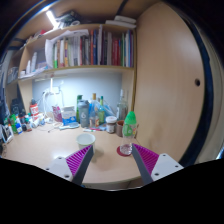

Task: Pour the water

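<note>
The gripper (112,160) hangs above a light wooden desk (40,150) with its two fingers spread apart and nothing between them; the purple pads (80,158) face each other across bare desktop. Just ahead of the fingers, a little toward the left one, a small white cup (86,140) stands upright on the desk. Close by the tip of the right finger sits a small round glass with a reddish tint (124,150), apart from the cup and outside the gap between the fingers. Just behind that glass rises a clear plastic bottle with a green cap (129,125), upright, near the desk's right edge where a tall wooden cabinet door (175,80) stands. Along the back edge of the desk a crowd of bottles and jars (92,110) lines the wall, too small to sort out one by one. Above them a wooden shelf (80,68) carries a row of upright books (95,48), and a strip light (50,17) glows near the ceiling.
</note>
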A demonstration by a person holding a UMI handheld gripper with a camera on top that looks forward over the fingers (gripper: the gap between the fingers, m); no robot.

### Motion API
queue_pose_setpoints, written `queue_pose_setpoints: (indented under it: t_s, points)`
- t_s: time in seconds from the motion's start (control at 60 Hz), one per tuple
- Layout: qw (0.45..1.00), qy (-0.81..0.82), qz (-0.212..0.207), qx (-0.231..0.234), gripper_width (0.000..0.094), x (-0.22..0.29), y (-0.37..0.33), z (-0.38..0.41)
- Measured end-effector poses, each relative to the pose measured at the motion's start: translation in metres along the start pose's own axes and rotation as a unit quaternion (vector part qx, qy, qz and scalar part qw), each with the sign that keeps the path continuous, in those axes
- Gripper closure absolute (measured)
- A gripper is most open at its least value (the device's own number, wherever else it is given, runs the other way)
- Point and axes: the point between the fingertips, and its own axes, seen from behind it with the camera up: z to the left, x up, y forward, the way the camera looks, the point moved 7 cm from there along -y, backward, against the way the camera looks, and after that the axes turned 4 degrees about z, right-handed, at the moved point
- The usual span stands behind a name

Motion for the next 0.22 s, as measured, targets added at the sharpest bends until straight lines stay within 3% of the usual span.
queue_pose_setpoints:
  t_s: [0.217]
  points:
    - [1.0, -0.002, -0.007, 0.008, 0.0085, 0.025, -0.116, 0.052]
